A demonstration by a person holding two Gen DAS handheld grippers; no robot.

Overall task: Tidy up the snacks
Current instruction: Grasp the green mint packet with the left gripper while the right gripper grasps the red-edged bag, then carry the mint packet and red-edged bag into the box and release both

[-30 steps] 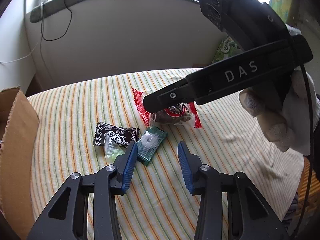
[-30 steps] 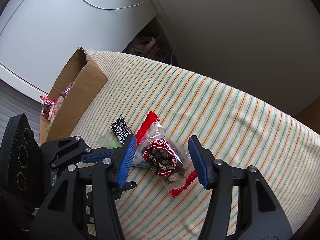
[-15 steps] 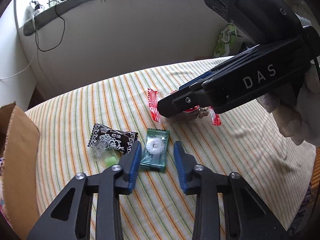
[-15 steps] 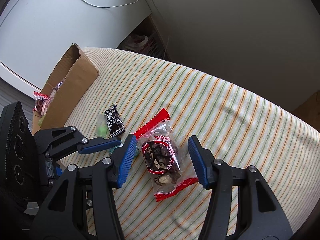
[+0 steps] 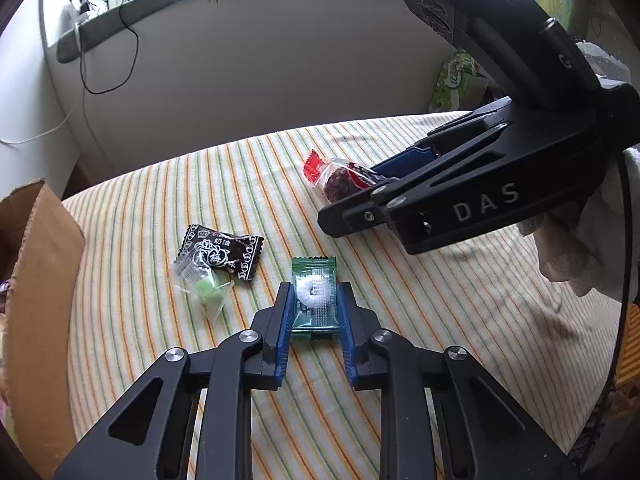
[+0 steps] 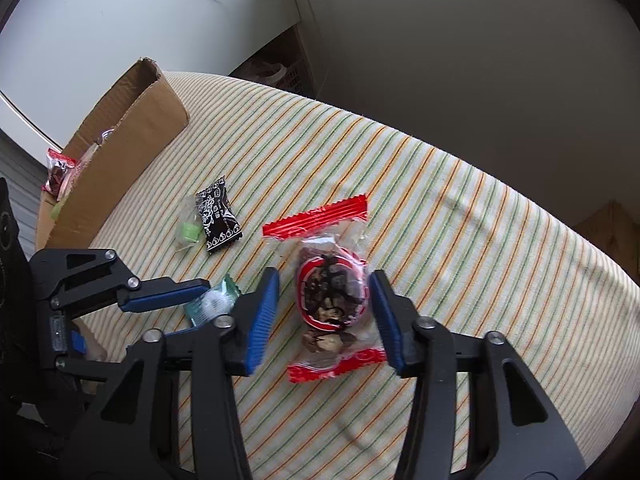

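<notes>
On striped cloth (image 5: 400,360), left tongs (image 5: 314,320) pinching green candy (image 5: 314,296), right tongs (image 6: 324,312) straddling red-edged packet (image 6: 332,292)

- The left black two-finger gripper with blue ribbed pads (image 5: 314,320) is lowered to the striped surface, pointing forward and slightly down; its 2 fingers stand narrowly apart, each pad touching a long edge of the green mint packet between them.
- In the right wrist view the same left gripper (image 6: 192,300) enters from the left, its blue fingertips level and low.
- The right black two-finger gripper marked "DAS" (image 6: 322,312) reaches in from the right, tilted downward — its 2 blue pads sit wider apart, the right-hand one touching the red-ended wrapper, the left-hand one just clear.
- A white-gloved right hand (image 5: 576,256) grips its handle.
</notes>
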